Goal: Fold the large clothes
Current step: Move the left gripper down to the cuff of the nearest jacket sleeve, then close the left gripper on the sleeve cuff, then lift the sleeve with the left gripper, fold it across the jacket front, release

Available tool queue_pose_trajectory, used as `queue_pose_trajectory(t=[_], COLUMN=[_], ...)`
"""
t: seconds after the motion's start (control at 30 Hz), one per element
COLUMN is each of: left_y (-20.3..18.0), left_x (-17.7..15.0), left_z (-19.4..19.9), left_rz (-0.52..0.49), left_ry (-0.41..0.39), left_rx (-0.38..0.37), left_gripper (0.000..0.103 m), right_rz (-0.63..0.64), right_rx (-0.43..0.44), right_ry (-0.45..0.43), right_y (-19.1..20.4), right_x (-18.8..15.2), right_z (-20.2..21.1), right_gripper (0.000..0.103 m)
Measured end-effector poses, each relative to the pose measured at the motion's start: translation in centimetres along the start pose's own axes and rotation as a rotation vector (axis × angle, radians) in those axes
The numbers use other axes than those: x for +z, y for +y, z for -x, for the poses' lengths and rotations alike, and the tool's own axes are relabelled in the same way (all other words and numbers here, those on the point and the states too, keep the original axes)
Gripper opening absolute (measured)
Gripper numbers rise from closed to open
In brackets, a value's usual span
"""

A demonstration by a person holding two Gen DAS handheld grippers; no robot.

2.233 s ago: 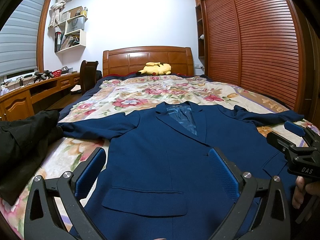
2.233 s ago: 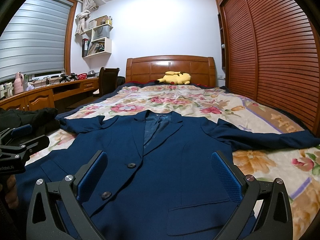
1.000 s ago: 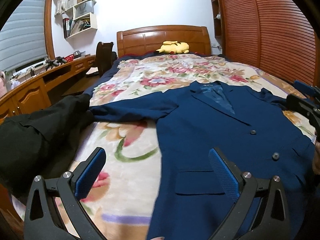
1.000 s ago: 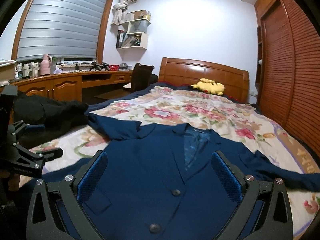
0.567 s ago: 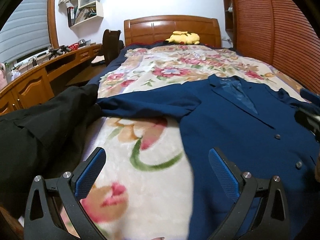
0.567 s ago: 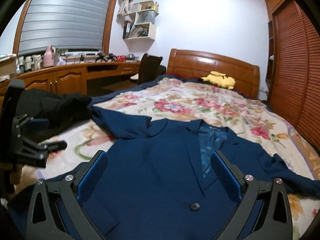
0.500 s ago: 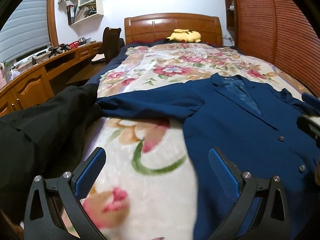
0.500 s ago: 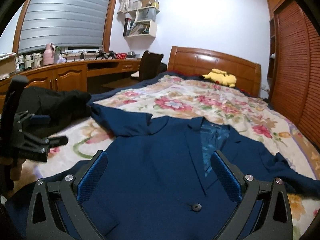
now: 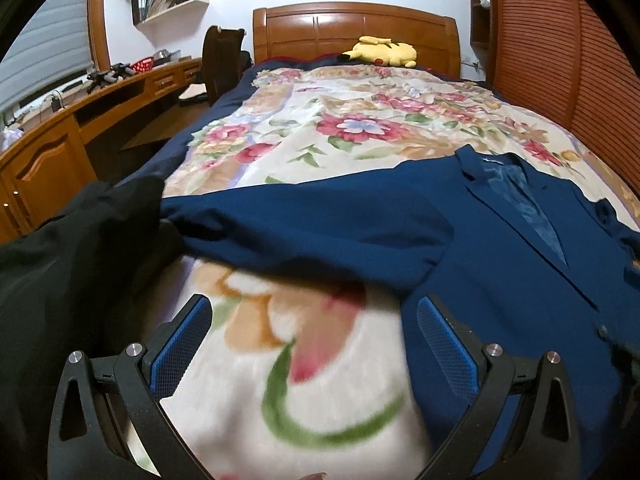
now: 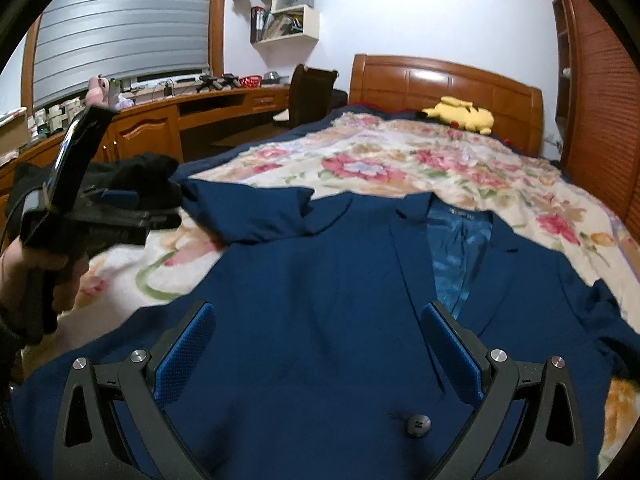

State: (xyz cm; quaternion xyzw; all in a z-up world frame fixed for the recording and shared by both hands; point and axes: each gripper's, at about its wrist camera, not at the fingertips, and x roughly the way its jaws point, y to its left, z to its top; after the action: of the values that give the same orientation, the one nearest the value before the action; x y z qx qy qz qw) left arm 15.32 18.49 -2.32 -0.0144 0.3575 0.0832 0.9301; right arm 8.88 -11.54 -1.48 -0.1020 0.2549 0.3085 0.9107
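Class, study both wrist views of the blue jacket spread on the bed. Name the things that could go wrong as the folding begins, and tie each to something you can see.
1. The blue jacket's sleeve ends against the black garment; the left hand-held gripper, open, might pinch both.
2. The floral blanket looks soft; a low grab may catch it too.
3. The button near the open right hand-held gripper might snag.

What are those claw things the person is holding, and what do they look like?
Each gripper, left and right, is a black plastic frame with triangular cut-outs, silver screws, and two fingers faced with blue textured pads. The right wrist view shows the left one from the side: a black handle carrying a dark phone-like slab.
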Motion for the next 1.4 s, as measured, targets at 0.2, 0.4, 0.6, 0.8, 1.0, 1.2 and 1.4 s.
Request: queue_pose_trajectory(t=[0.2,0.4,0.6,0.8,1.0,1.2,1.4], left_y=[0.8,1.0,2.0,2.2,0.1,-4.2,-9.2], left_x=[2.0,2.6,2.9,3.1,4.2,5.2,5.2], left_z=[-3.7,-6.7,-9.2,-10.6,-8.3,-2.2,2.9], left_rz=[0.048,0.082,0.121,0.152,0.065,-0.041,-0.137], left_ry=[0.035,0.098,0.169,0.22,0.174,0.086,0.041], left_rx=[-0.041,-0.013,-0.004,-0.057,-0.033,-0.086,-0.145], left_gripper=[0.102,0.1,0.099,0.026,0.003,0.002,0.002], right_rz=[0.008,0.019,0.028,0.023,0.058,0.061,0.035], right_rx=[0.0,-0.001,0.008,0.01,0.007,-0.015,-0.035], right_ry=[0.043,0.055,0.065,0.073,0.065,0.052,0.009], right_y=[0.7,1.2,1.4,1.5,1.9,1.4,-0.2], right_x=[0.0,0.3,0.3,0.1,0.1,0.1,-0.1], right_z=[-1.1,-1.6,-2.0,-2.0,-1.8,0.0,4.0], right_gripper=[0.102,0.102,0.102,0.102,0.102,0.102,0.102])
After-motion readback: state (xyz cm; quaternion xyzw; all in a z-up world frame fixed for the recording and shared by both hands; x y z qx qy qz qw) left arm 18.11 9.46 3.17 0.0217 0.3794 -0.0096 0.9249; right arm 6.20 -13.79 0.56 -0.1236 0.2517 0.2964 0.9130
